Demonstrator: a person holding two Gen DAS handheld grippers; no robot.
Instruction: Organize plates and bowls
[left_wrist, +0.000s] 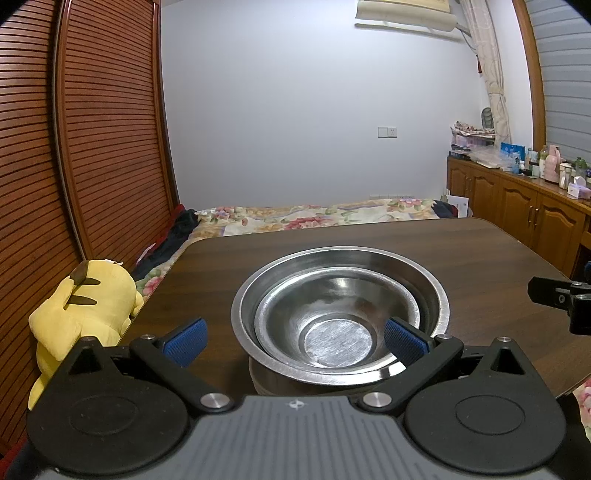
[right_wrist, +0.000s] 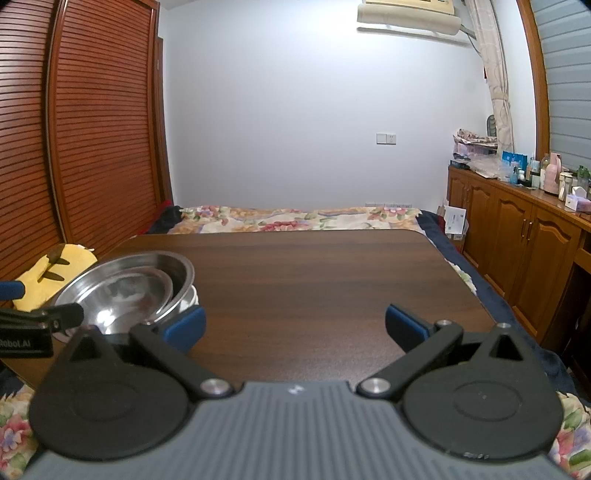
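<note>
Small bowl inside large bowl, on table.

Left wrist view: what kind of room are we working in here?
Most likely a bedroom. A bed with a floral quilt lies past the dark wooden table, a slatted wooden wardrobe stands left, and a yellow plush toy sits beside it.

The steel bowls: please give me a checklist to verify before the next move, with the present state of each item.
1. Small steel bowl nested inside large steel bowl: ok.
2. Stack level: not ok, small bowl sits off-centre and tilted.
3. What lies under the stack: cannot tell, mostly hidden.
4. Left gripper open, straddling the near rim: ok.
5. Right gripper open, holding nothing: ok.
6. Bare table free for placing: ok.
</note>
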